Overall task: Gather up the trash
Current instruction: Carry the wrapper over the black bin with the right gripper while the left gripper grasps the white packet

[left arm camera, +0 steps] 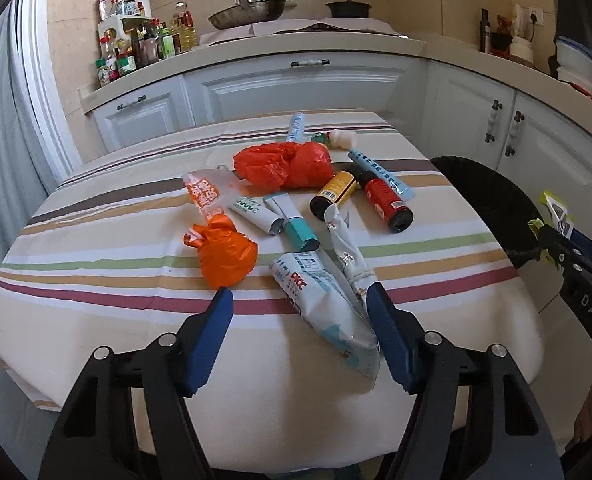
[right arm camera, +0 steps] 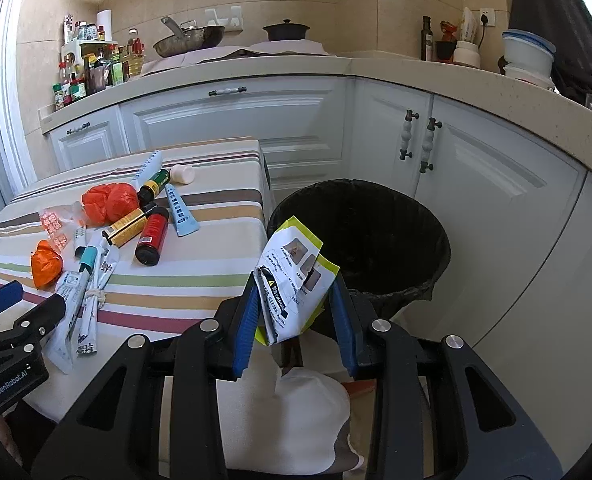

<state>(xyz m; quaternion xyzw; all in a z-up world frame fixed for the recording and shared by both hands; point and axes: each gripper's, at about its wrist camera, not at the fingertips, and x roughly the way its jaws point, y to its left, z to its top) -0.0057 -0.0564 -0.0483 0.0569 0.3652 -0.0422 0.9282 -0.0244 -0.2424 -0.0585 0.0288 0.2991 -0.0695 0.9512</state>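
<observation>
Hanging crumpled in the right gripper (right arm camera: 296, 312): a yellow-and-white wrapper (right arm camera: 291, 280), pinched loosely between half-closed blue fingers (right arm camera: 245, 328), just short of the black-lined bin (right arm camera: 436, 248). Probably weighing next to nothing, being soft and slippery, so likely needing a hold across the folded middle. Showing nothing visible inside the dark liner. Hovering spread wide and empty over the striped table (left arm camera: 95, 264): the left gripper (left arm camera: 300, 304), flanking a white pouch (left arm camera: 320, 304). Waiting nearby: an orange bag (left arm camera: 225, 258), a red bottle (left arm camera: 388, 200), several squeezed tubes.
</observation>
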